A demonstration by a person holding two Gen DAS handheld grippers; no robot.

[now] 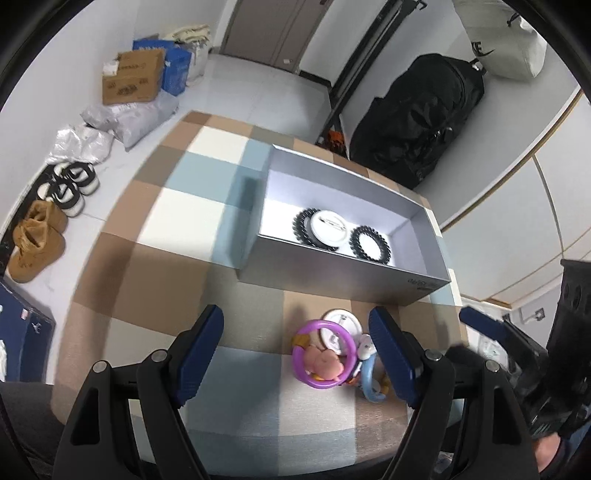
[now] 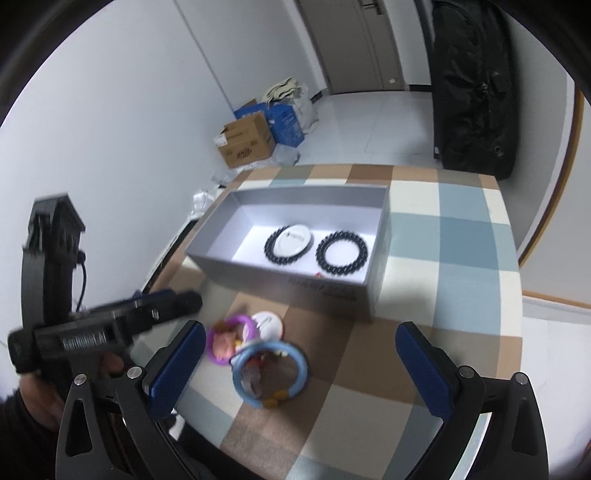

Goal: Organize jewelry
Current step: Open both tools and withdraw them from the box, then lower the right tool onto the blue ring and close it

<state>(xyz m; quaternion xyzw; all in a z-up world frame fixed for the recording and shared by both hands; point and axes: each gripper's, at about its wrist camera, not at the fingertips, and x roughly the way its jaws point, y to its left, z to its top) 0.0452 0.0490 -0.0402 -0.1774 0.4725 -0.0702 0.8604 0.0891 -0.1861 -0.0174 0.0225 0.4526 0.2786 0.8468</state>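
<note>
Purple ring (image 1: 325, 354), blue ring (image 2: 269, 373) and white badge (image 1: 338, 325) lay clustered on checked table (image 1: 147, 258), just before grey box (image 1: 332, 280). Left gripper (image 1: 297, 354) wide, empty, cluster between its fingers; right gripper (image 2: 299, 369) wide, empty, equally near.

Home entryway: shoes (image 1: 59, 188) on tiled floor, cardboard boxes (image 1: 133, 75), door (image 1: 269, 29).

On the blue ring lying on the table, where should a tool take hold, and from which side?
Grip the blue ring across its bare outer rim on the side away from the purple ring, coming from above. It lies flat, with charms crowding its centre and the purple ring close beside it. The right tool is open, probably nearest.
</note>
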